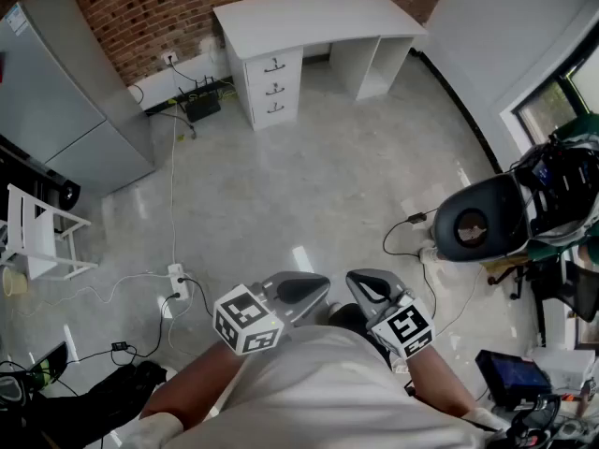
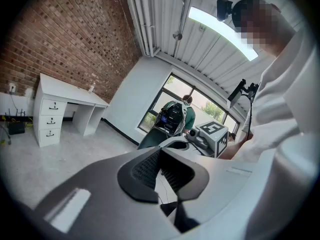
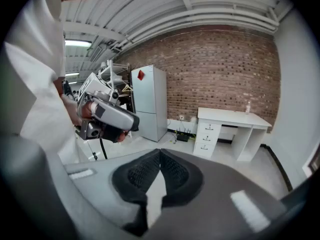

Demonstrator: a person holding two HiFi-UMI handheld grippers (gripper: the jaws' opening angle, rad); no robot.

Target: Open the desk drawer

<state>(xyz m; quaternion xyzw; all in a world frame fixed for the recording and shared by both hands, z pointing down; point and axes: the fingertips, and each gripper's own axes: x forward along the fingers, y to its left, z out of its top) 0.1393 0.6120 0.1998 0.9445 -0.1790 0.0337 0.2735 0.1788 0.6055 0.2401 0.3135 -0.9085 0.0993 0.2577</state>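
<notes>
The white desk (image 1: 309, 17) stands far off against the brick wall, with a stack of three shut drawers (image 1: 274, 87) at its left end. It also shows small in the left gripper view, drawers (image 2: 50, 119), and in the right gripper view, drawers (image 3: 206, 136). Both grippers are held close to my chest, far from the desk. My left gripper (image 1: 316, 288) (image 2: 160, 151) is shut with nothing between its pads. My right gripper (image 1: 360, 286) (image 3: 160, 153) is shut and empty too, facing the left one.
A grey fridge (image 1: 65, 101) stands left of the desk. Cables and a power strip (image 1: 176, 283) lie on the floor at my left. A black chair (image 1: 477, 218) and cluttered gear are at the right, a white rack (image 1: 37, 232) at the far left.
</notes>
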